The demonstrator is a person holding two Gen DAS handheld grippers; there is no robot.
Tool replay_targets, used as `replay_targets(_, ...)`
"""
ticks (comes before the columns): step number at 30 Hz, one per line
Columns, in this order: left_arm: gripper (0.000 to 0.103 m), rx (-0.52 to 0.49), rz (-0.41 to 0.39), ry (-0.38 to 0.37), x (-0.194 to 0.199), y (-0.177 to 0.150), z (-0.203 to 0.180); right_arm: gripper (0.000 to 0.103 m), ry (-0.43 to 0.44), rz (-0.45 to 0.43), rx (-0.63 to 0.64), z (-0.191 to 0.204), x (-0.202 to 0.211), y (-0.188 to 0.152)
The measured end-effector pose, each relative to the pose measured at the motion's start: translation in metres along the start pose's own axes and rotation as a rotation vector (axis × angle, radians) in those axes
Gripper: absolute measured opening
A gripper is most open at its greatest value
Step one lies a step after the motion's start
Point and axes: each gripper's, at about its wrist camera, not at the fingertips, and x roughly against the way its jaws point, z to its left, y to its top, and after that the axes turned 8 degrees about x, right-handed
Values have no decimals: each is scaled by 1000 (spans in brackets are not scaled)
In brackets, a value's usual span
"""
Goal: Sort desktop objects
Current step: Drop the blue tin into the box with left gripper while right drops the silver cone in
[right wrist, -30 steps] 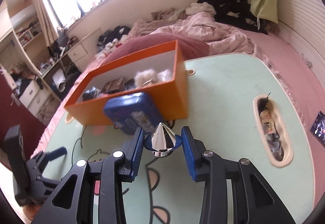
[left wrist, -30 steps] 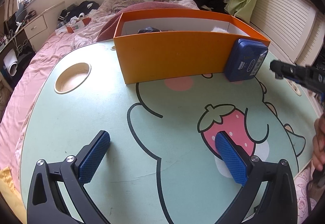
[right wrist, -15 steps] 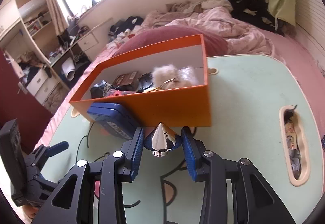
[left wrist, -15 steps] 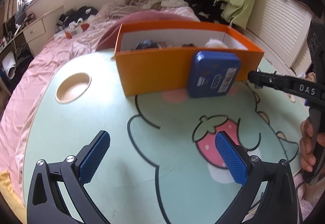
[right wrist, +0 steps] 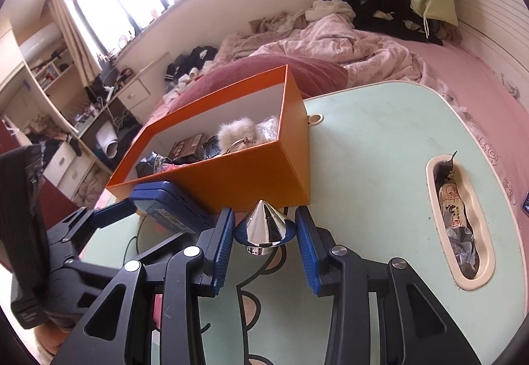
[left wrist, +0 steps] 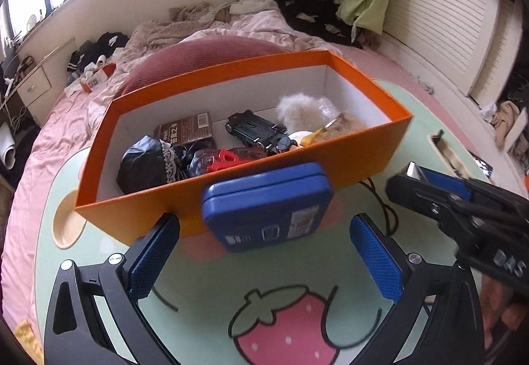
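A shiny silver cone (right wrist: 264, 226) sat pinched between the blue pads of the right gripper (right wrist: 264, 232), point up and lifted clear of the tabletop (right wrist: 380, 150), just in front of the near wall of the orange box (right wrist: 258, 173). The pads pressed on its wide rim from both sides, so the claw was closed only as far as the cone allowed.

A blue case (left wrist: 267, 203) leaned tilted against the outside of that near wall, its lower edge on the tabletop. The left gripper (left wrist: 264, 262) stood wide open with nothing in it, one pad on each side of the case and a gap on both sides, so neither pad touched it. In the right wrist view the same case (right wrist: 168, 203) showed at the box's left end.

The box stood open near the far edge of the tabletop. Inside lay a black bag (left wrist: 145, 163), a brown packet (left wrist: 188, 130), a dark toy car (left wrist: 254, 130), something red (left wrist: 221, 159) and a pale fluffy ball (left wrist: 301, 107).

A long slot (right wrist: 459, 226) toward the right edge of the tabletop held wrappers. A round hollow (left wrist: 66, 226) lay near its left edge. Beyond the far edge was a bed with pink bedding (right wrist: 347, 47).
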Motion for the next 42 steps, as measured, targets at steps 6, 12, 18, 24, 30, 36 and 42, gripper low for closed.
replay_targets(6,68,49,40,-16,-13,-2,11,37,6,0,-7,0,-2,-2)
replay_targets(12,67,73,24,-112,1,-14,27,37,7,-21,10,2,2,-4)
replay_targets(18,67,89,-121,-135,50,-1,44,37,67,-92,40,17,24,9)
replay_targets(24,68,60,-199,-87,65,44,50,37,13,-132,134,43,26,45)
replay_targets(30,68,75,-119,-47,20,66,56,37,-26,-83,155,48,-11,65)
replay_targets(36,71,102,-81,32,-2,52,62,71,-12,-67,124,41,-26,62)
replay_targets(42,75,150,-83,-13,2,39,74,71,-44,-48,194,43,-28,57)
